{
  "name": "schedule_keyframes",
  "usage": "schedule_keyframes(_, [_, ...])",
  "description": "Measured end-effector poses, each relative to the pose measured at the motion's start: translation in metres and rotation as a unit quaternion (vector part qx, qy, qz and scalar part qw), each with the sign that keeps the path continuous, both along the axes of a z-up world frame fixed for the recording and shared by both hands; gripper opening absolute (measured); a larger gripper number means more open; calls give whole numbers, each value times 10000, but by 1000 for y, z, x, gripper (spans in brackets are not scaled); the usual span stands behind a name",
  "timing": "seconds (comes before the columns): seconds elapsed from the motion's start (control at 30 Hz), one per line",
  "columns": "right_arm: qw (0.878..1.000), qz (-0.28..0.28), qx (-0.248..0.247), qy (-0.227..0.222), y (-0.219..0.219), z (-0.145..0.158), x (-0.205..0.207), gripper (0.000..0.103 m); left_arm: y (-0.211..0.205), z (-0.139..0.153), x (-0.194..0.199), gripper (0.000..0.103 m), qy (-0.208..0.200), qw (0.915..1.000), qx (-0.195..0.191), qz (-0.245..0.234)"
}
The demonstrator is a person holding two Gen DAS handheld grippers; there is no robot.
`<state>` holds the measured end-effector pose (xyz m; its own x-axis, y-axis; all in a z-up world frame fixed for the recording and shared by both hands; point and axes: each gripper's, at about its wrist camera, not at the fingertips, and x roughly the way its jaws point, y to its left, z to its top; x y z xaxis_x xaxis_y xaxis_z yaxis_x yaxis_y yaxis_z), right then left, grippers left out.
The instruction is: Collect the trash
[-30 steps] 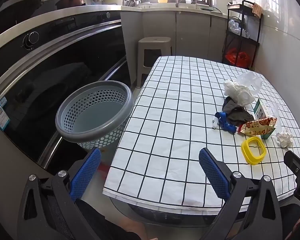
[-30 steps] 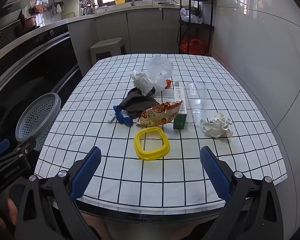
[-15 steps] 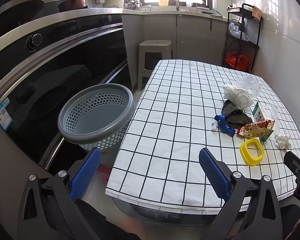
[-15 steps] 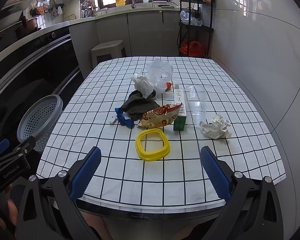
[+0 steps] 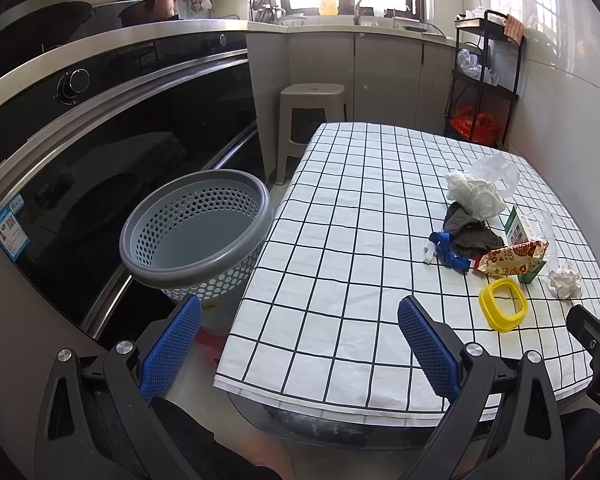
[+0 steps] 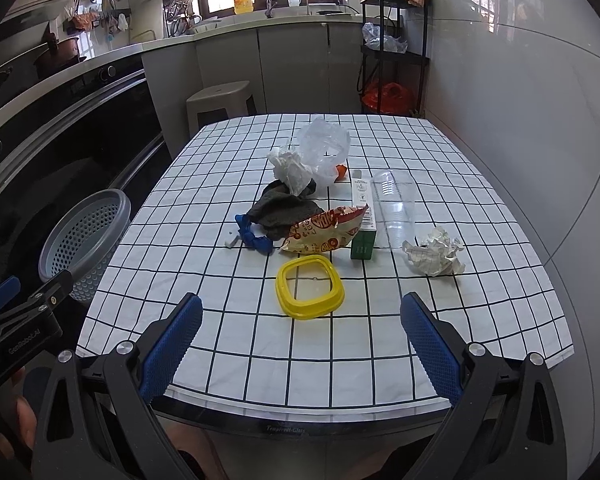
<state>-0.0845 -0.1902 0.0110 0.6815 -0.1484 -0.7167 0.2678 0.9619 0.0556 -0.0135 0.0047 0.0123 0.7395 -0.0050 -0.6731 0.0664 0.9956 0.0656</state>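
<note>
The trash lies clustered on the checked tablecloth [image 6: 228, 344] ahead of the right gripper [image 6: 300, 344]: the yellow ring [image 6: 310, 288] nearest, just beyond the spread, empty jaws, then the snack packet [image 6: 324, 230], green carton [image 6: 363, 236] and crumpled paper [image 6: 434, 256] further out. The left gripper [image 5: 298, 344], likewise spread and empty, faces the table's edge, with the grey perforated basket [image 5: 196, 232] ahead-left, probably to receive items. Kitchen counters and a stool [image 6: 218, 100] stand beyond.

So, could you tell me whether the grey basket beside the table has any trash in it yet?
Empty: the left wrist view looks into the grey basket and shows only its bare bottom.
</note>
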Motion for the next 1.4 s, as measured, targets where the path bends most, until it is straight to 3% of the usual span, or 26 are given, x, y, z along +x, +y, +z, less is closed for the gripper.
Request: schedule_keyframes(1.4, [10000,15,57,-20,4,-2,-2,95,4,-3,-2,97,19,10000,-17,20])
